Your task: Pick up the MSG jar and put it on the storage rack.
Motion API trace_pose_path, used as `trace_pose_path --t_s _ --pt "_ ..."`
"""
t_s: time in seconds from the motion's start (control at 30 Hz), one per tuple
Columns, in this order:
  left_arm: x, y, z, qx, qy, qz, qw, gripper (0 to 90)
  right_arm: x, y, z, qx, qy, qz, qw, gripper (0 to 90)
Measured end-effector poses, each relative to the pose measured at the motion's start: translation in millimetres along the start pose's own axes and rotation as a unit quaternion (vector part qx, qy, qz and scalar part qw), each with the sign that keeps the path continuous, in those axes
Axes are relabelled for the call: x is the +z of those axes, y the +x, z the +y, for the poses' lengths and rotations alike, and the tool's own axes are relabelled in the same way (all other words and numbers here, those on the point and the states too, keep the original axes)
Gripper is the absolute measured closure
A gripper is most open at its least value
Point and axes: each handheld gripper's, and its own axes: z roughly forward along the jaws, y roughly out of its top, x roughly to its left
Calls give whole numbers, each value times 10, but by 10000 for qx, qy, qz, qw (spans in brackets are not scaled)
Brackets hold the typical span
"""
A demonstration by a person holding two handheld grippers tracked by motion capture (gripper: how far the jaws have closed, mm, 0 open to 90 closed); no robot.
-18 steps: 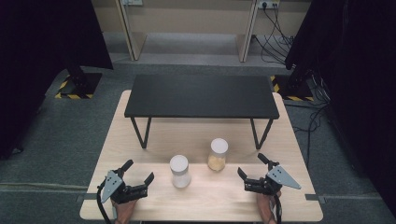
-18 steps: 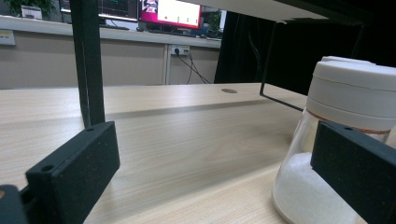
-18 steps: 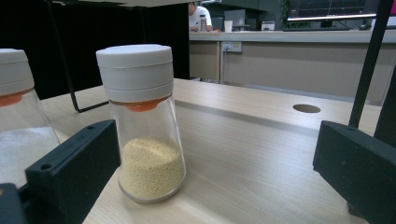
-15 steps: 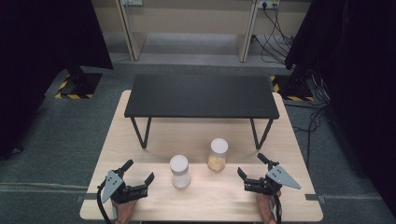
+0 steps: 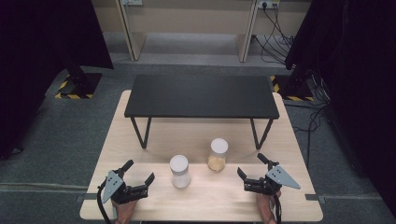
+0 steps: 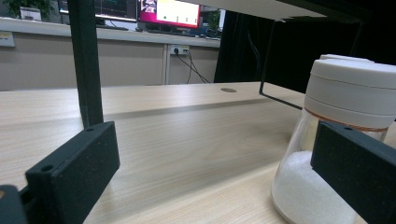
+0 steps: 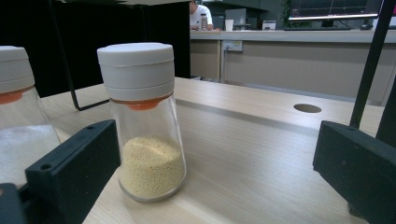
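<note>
Standing upright on the pale wooden table (image 5: 140, 140) are two clear glass shaker jars with white screw caps. The jar with white granules (image 5: 179, 171) is set nearer the front edge; it is seen filled to roughly a third, with a thin orange ring under the cap. The jar with yellow granules (image 5: 217, 154) is placed just behind and to its right, a small gap being left between them; a similar orange ring is seen beneath its two-tiered cap, and its grains are heaped in the bottom third. Both jars are positioned in front of the low black metal-legged shelf (image 5: 201, 95). The left gripper (image 5: 138, 178) is held low near the front edge, left of the white-filled jar, its jaws spread wide and nothing gripped. The right gripper (image 5: 252, 167) is held likewise right of the yellow-filled jar, jaws apart and empty.
</note>
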Motion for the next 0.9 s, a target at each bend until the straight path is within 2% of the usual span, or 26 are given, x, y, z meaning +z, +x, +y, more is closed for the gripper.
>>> trace_pose_path --t_s 0.47,0.7,0.77,0.87,0.9 --pt "-1 -2 0 38 -7 -28 10000 4 2 1 2 -19 6 15 10000 6" --pt "31 -65 41 425 119 -164 9989 6 7 5 12 -54 36 11 10000 6" --pt "29 -65 40 396 113 -190 9990 6 8 3 13 -54 37 18 10000 6" --pt "22 -49 8 137 29 -314 9994 5 8 5 13 -67 36 19 10000 6" --pt "26 -62 9 153 40 -334 9993 6 10 7 15 -72 40 18 10000 6"
